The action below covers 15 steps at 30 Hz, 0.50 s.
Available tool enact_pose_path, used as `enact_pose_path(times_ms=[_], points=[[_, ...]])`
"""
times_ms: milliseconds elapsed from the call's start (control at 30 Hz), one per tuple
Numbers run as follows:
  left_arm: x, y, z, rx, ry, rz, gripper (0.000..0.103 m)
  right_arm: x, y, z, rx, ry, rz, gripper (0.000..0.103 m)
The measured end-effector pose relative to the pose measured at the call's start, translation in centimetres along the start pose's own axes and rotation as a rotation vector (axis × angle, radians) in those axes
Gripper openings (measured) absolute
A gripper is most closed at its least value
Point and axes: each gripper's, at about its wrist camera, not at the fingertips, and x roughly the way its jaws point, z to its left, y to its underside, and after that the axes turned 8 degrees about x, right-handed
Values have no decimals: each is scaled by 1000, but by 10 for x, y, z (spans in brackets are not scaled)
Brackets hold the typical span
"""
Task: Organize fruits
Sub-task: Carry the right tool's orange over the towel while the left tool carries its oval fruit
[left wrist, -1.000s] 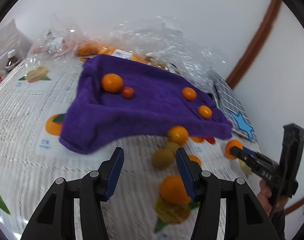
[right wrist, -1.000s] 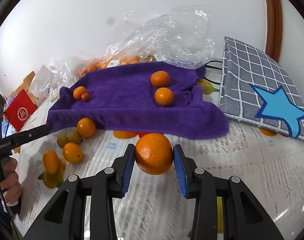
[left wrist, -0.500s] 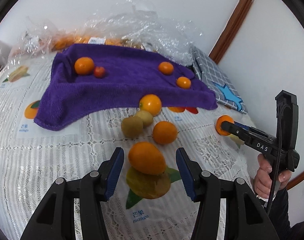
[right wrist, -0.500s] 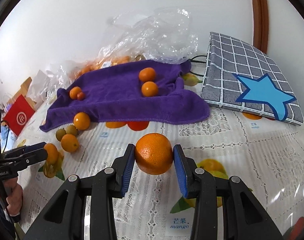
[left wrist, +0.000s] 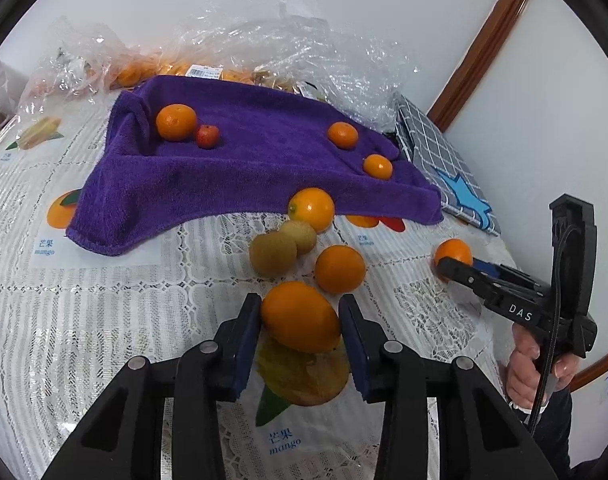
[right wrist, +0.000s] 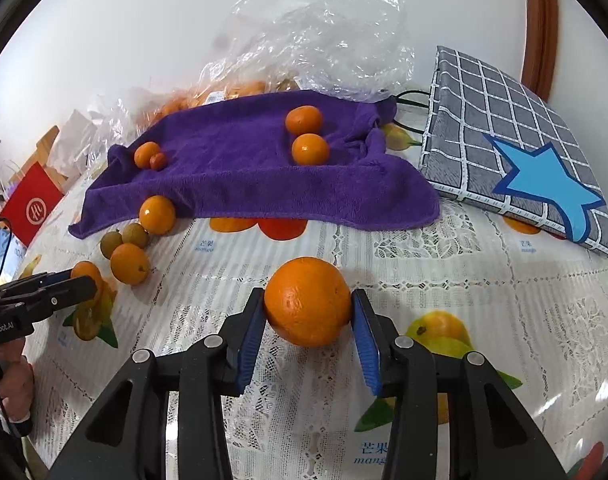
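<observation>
My left gripper point(left wrist: 299, 300) has an oval orange fruit point(left wrist: 299, 318) between its jaws on the tablecloth; the jaws are closing and both pads touch it. A round orange point(right wrist: 307, 300) sits low over the cloth in my right gripper point(right wrist: 308, 294), whose jaws are opening with the pads still against its sides. Behind lies a purple towel point(left wrist: 243, 168) bearing three small oranges and one little red fruit point(left wrist: 207, 136). Loose in front of the towel are two oranges point(left wrist: 312, 209) point(left wrist: 340, 269) and two brownish-green fruits point(left wrist: 272, 254).
Crumpled clear plastic bags point(left wrist: 287, 40) with more oranges lie behind the towel by the wall. A grey checked pad with a blue star point(right wrist: 516, 152) lies at the right. A red packet point(right wrist: 31, 204) stands at the far left. The lace tablecloth point(right wrist: 444, 264) carries printed fruit pictures.
My left gripper moved forward from the towel's edge to the oval fruit and closed around it. My right gripper drew back from the towel and sank toward the cloth with the orange.
</observation>
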Motion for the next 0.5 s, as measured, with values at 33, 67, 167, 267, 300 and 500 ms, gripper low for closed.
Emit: enact_pose_path(times_ms=[33, 67, 167, 267, 300, 500], points=[[-1, 0, 1, -3, -3, -6, 38, -1, 0, -1, 4, -3, -2, 42], [-2, 0, 1, -6, -5, -12, 38, -1, 0, -1, 7, 0, -6, 42], [-5, 0, 2, -15, -22, -29, 38, -5, 1, -2, 8, -10, -26, 42], [-9, 0, 5, -31, -40, -48, 38, -8, 2, 0, 4, -9, -38, 42], [-10, 0, 6, -39, -46, -56, 38, -7, 2, 0, 3, -6, -33, 42], [-15, -1, 13, -79, -73, -85, 38, -4, 2, 1, -6, -6, -19, 42]])
